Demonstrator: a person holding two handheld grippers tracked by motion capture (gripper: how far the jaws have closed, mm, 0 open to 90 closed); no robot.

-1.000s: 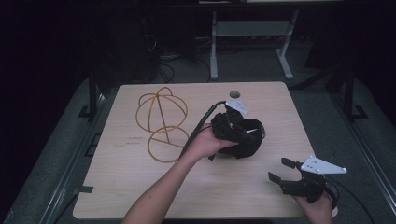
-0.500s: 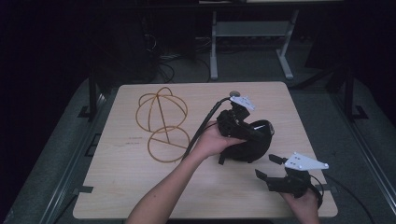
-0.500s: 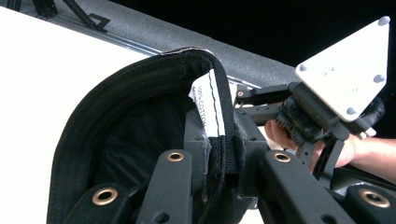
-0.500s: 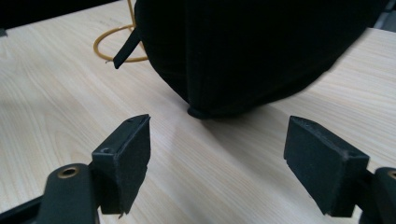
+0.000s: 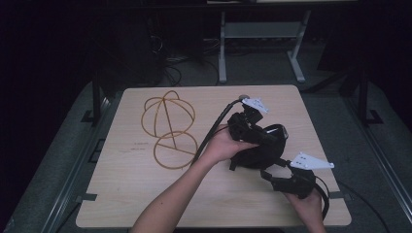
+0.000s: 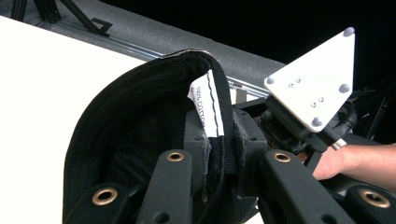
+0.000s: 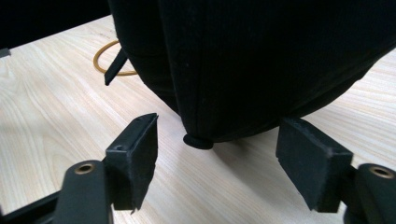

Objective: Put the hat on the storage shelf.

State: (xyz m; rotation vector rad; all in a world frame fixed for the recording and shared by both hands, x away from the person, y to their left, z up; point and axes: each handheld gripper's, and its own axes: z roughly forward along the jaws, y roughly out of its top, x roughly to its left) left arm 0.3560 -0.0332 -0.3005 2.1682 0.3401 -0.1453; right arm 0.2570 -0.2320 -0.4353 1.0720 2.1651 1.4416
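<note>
Dim lab — wooden table point(image 5: 145, 194), metal stand point(image 5: 260, 34) (cables point(image 5: 180, 60) on floor).

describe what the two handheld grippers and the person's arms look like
Both grippers, left and right, are black with brass-coloured rivets on the jaw arms and thick dark pads. Each carries a pale three-cornered plate and trails a black cable. The forearms are bare, no sleeves.

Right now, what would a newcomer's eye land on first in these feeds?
The black cap, held up near the table's middle-right with the left gripper shut on its sweatband beside a white label. Next, the right gripper, jaws apart and just closing, at the cap's top button. Left of them lies a tan wire frame on the wooden table.
</note>
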